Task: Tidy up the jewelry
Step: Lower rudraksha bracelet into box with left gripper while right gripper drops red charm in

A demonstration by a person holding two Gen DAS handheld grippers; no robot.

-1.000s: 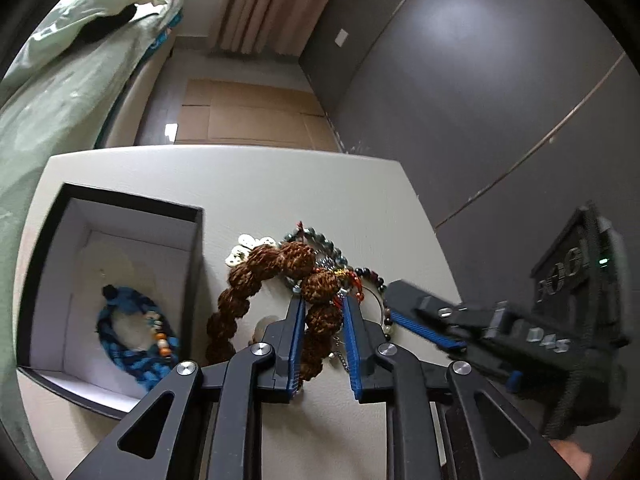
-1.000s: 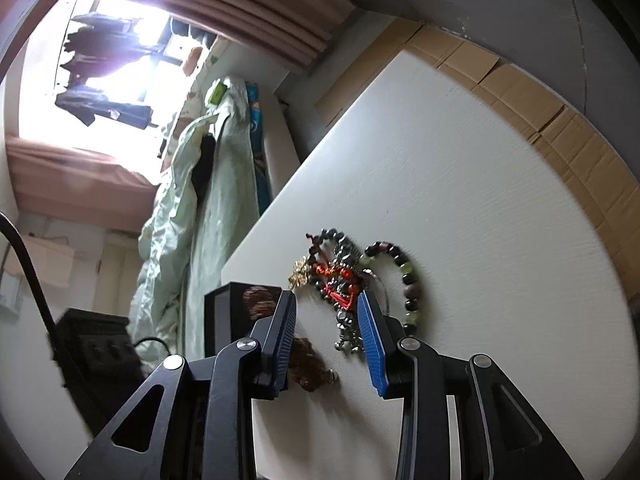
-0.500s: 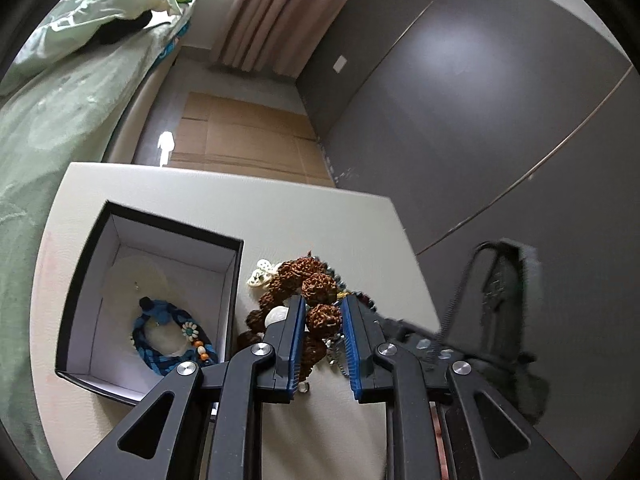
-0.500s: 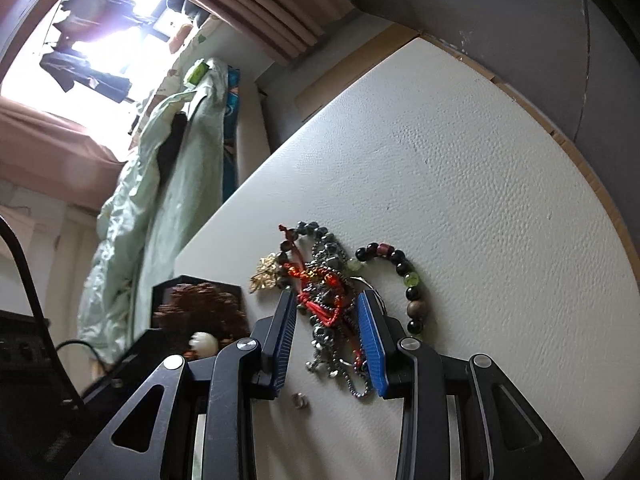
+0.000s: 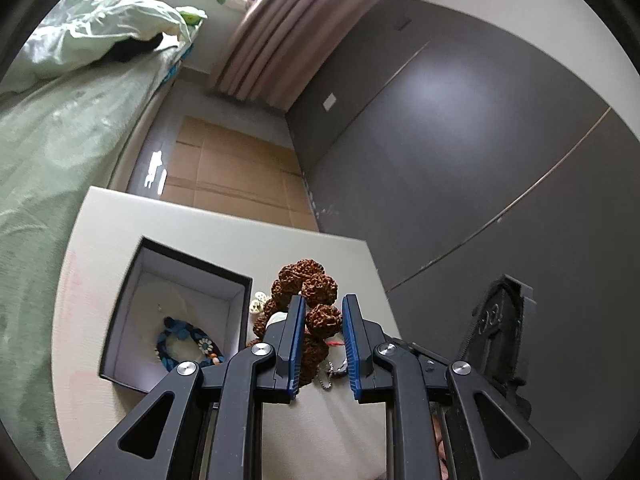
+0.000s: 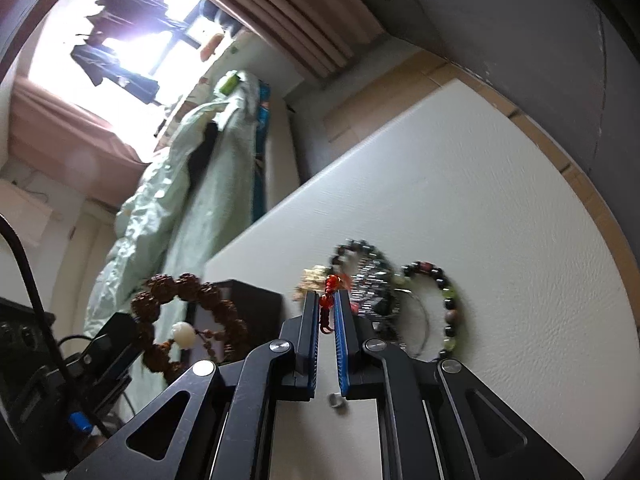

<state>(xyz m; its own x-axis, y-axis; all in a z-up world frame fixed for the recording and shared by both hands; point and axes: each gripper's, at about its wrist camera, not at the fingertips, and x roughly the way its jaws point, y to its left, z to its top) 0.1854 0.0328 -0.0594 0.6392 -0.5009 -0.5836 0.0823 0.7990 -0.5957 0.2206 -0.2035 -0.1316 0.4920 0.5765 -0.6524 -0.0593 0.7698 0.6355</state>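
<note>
My left gripper (image 5: 322, 312) is shut on a bracelet of big brown knobbly beads (image 5: 308, 284) and holds it lifted above the white table (image 5: 224, 248); the bracelet also shows in the right wrist view (image 6: 188, 316), hanging with a white bead. An open black box (image 5: 188, 264) with a blue braided bracelet (image 5: 188, 344) inside sits left of it. My right gripper (image 6: 327, 312) is shut on a red cord piece (image 6: 326, 308) at the jewelry pile (image 6: 372, 284). A dark beaded bracelet (image 6: 448, 308) lies to the right.
A small silver bit (image 6: 336, 400) lies on the table under my right gripper. A bed with green bedding (image 5: 60, 140) runs along the table's left. A grey wall (image 5: 460, 140) stands to the right. Cardboard (image 5: 232, 176) covers the floor beyond the table.
My left gripper has lifted the brown bead bracelet off the pile and up from the table. My right gripper has narrowed from open to shut on the red cord.
</note>
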